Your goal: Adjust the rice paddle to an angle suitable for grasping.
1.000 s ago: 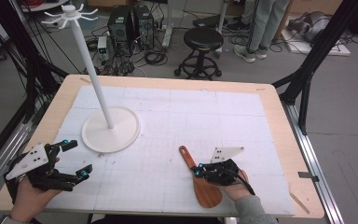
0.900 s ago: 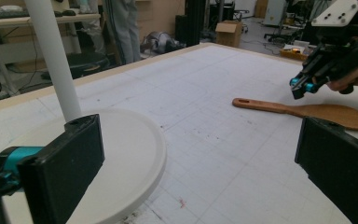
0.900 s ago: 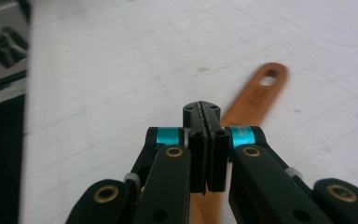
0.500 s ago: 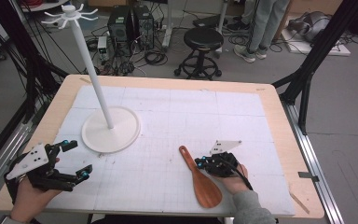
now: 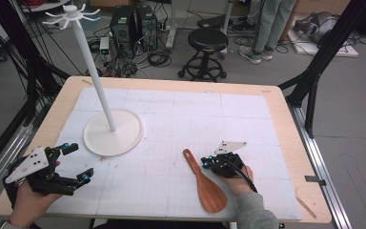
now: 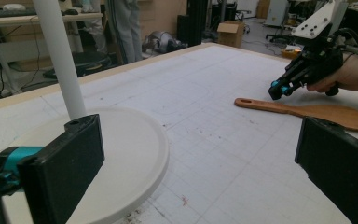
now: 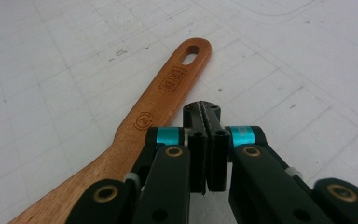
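We see the wooden spatula (image 5: pixel 204 179) lying flat on the counter (image 5: pixel 286 119), just left of our right claw (image 5: pixel 205 162), whose jaws are pressed together on nothing. Our left claw (image 5: pixel 78 161) gapes wide, empty, well apart.

Right gripper (image 5: pixel 208 163) has let go of the spatula (image 5: pixel 204 181) and pulled off to its right side; jaws now pressed together, empty. Spatula lies flat, just beside the jaws, handle end angled away.
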{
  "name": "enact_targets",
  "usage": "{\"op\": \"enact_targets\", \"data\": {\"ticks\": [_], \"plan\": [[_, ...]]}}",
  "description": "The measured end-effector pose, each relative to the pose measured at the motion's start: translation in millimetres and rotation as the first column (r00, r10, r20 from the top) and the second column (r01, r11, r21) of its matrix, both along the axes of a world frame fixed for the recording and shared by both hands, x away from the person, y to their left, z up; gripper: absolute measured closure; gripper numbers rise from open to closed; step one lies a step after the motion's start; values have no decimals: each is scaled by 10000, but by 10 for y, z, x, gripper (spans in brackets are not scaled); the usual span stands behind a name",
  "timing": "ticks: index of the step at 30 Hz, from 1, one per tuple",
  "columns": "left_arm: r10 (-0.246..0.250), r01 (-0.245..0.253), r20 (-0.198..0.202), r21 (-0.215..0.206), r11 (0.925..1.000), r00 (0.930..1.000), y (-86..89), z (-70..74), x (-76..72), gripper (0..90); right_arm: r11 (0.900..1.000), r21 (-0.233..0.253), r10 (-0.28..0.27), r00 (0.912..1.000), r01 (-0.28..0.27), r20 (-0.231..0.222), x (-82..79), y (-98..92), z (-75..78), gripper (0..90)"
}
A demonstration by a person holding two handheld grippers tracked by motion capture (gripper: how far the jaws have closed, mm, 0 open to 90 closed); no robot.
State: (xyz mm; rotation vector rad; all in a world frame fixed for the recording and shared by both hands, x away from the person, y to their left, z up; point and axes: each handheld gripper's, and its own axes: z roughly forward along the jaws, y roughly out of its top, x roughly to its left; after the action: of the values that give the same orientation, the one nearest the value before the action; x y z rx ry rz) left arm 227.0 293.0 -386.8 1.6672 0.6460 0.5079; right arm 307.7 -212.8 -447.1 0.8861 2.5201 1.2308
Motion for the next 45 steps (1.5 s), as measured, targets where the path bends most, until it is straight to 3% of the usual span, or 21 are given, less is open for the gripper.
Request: {"op": "enact_targets", "data": {"ticks": [3, 5, 10, 17, 26, 31, 38, 39, 45], "plan": [[20, -20, -28, 20, 10000, 10000, 5, -5, 2, 17, 10000, 87, -25, 9999, 24, 100, 29, 12, -9, 890], [26, -26, -32, 18, 10000, 10000, 4, -6, 0, 18, 10000, 6, -61, 9999, 61, -148, 75, 28, -28, 890], [42, -42, -29, -24, 10000, 10000, 14, -2, 2, 18, 9999, 41, -112, 9996, 114, -269, 106, 30, -30, 890], [92, -92, -49, -15, 10000, 9999, 27, -9, 6, 18, 10000, -7, 56, 9998, -56, -171, 136, 61, -30, 890], [121, -121, -62, 5, 9999, 9999, 32, -15, 10, 18, 9988, -44, 478, 9986, -479, -237, 107, 130, -26, 890], [116, -115, -118, 25, 9999, 9999, 32, -26, 14, 18, 9967, -304, 756, 9971, -755, 2, 88, 183, -13, 891], [102, -102, -110, 41, 9999, 9999, 29, -27, 15, 18, 9892, -375, 1411, 9899, -1416, -143, 38, 299, -1, 891], [109, -108, -118, 39, 9999, 9999, 29, -28, 14, 18, 9848, -335, 1700, 9852, -1706, -199, 27, 337, -2, 891], [129, -128, -154, 75, 9999, 9998, 35, -35, 18, 18, 9773, -400, 2070, 9779, -2081, -303, 3, 392, 10, 891]]}}
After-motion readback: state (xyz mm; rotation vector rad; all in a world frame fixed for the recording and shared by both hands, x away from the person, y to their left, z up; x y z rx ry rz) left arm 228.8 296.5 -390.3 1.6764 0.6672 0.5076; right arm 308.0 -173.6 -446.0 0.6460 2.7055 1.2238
